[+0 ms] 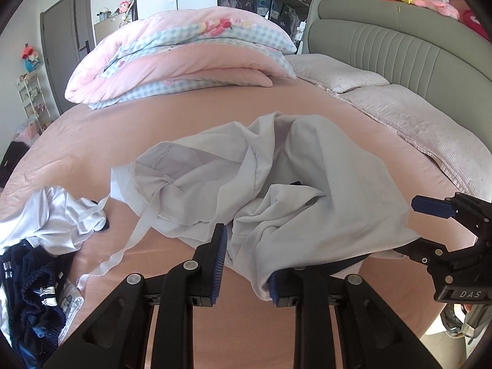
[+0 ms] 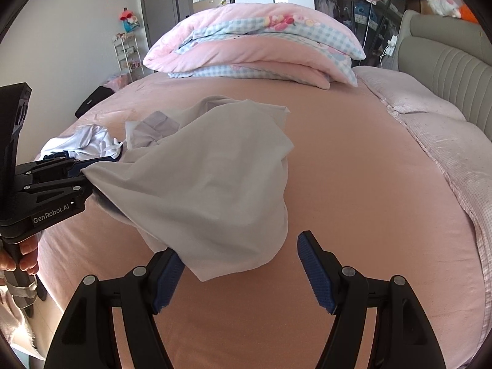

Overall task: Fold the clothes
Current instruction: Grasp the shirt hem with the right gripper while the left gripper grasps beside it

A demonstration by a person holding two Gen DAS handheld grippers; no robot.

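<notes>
— Where is the garment to be found?

— The pale grey garment [image 1: 323, 184] is spread, crumpled, across the middle of the pink sheet [image 1: 215, 107]. Its near edge is held up off the bed, while the far part is left lying on the sheet.

— How are the jaws of the left gripper [image 1: 246, 255] set?

— They are drawn close together and clamped on a bunched fold of the garment's near edge. This is seen most plainly from the right wrist, where the cloth is pulled into a tight point at the pads.

— And the right gripper [image 2: 240, 246]?

— Its jaws are kept wide apart. A hanging corner of the garment is draped over one finger [image 2: 167, 279] and lies between the two, but nothing is pinched.

— What else is seen on the bed?

— A folded pink and blue-checked quilt [image 1: 184, 52] is laid at the far side, and two pillows [image 1: 415, 117] are set against the grey headboard [image 1: 384, 46]. A heap of white and navy clothes [image 1: 40, 246] is left beside the garment, near the sheet's edge.
</notes>
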